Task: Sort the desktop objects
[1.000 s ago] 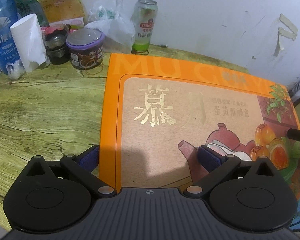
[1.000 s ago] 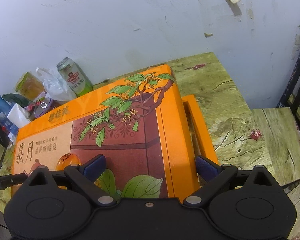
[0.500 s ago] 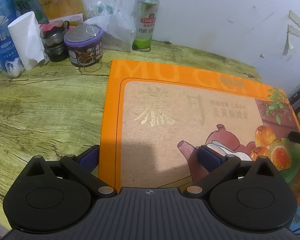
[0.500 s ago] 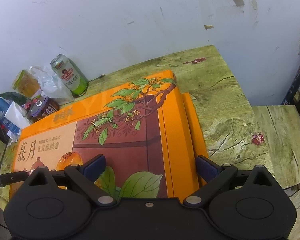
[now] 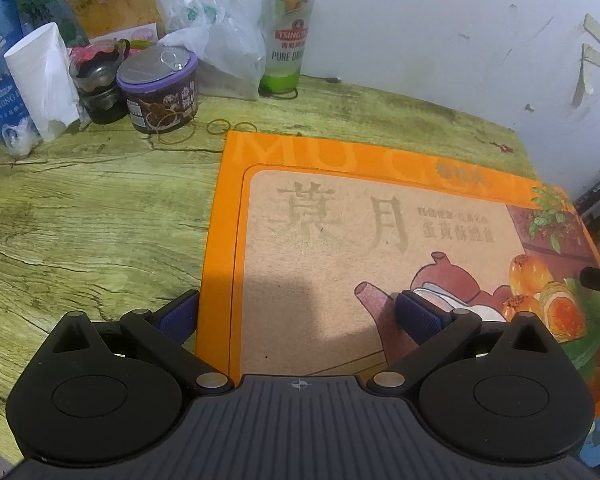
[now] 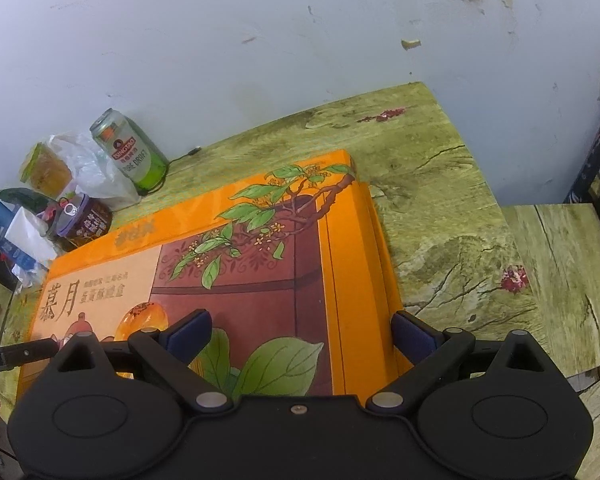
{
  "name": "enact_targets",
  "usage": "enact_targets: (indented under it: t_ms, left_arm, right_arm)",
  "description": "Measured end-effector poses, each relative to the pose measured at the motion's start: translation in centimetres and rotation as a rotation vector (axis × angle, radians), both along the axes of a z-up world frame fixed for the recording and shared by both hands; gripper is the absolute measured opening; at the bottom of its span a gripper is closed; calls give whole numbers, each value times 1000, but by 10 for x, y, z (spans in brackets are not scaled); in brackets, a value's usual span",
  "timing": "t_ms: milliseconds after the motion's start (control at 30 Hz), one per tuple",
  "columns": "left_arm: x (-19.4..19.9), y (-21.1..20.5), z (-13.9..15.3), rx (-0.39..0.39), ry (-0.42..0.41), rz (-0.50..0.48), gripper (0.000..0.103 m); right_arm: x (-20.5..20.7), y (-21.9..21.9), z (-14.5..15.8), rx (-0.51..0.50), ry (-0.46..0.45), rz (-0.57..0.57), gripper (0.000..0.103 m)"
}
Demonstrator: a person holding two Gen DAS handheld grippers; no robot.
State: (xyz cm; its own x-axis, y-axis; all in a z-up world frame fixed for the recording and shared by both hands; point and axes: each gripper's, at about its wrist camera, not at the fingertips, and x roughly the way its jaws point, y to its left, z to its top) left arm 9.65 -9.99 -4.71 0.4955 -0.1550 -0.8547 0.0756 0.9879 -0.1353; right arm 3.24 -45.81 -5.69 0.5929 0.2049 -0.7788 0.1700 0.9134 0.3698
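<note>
While both hand-held grippers, left [image 5: 296, 314] and right [image 6: 300, 330], gape astride the box [image 5: 380, 240], it could slide into the can [image 5: 286, 36] at 12 o'clock

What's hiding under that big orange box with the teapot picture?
In the right wrist view, a thinner orange layer juts out beneath the orange box along its right edge, resting on the wooden table. Whether it is a base, tray or second box is covered by the box itself.
</note>
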Motion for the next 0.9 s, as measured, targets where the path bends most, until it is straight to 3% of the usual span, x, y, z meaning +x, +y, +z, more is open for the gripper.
enact_targets:
  t_ms: [900]
  left_arm:
    - [11, -3, -18, 15, 51, -4, 102]
  right_arm:
    - [10, -6, -15, 11, 27, 0, 97]
